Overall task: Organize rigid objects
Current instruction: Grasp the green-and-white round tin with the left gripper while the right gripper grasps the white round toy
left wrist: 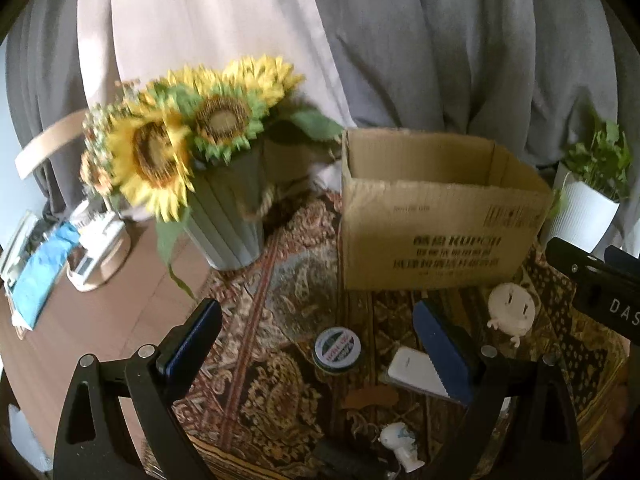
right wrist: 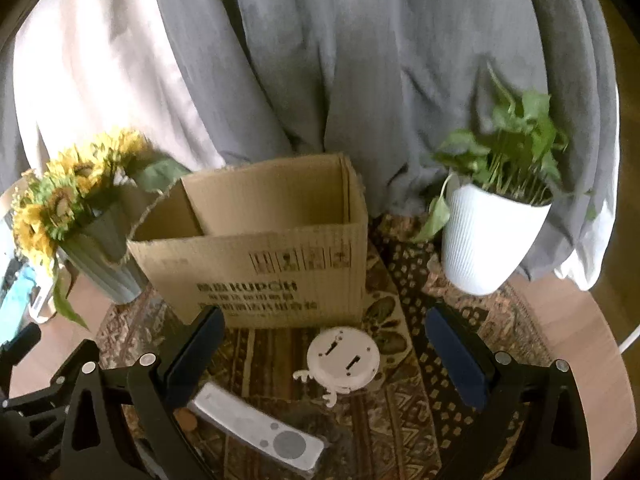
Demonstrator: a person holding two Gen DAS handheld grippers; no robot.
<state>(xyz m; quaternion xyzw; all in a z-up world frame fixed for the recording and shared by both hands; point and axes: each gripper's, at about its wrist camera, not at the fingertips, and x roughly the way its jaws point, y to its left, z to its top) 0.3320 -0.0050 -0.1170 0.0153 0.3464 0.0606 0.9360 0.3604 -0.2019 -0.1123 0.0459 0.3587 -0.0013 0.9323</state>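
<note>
Left claw wide open, empty, above round tin; right claw wide open, empty, over white figurine.

desk: round-ish wooden top, mostly covered by a patterned cloth in browns and golds
far middle: open cardboard box standing on the cloth, dark print on the near side
far left: grey-green ribbed pot of sunflowers, right at the cloth's edge
far right: white ribbed pot with a leafy green plant
near the box: round white disc thing with little legs, lying flat just in front of it
near middle: small round tin with a printed lid, a white remote, a little white figurine
left, off the cloth: blue cloth and some white clutter on bare wood, too blurry to tell
</note>
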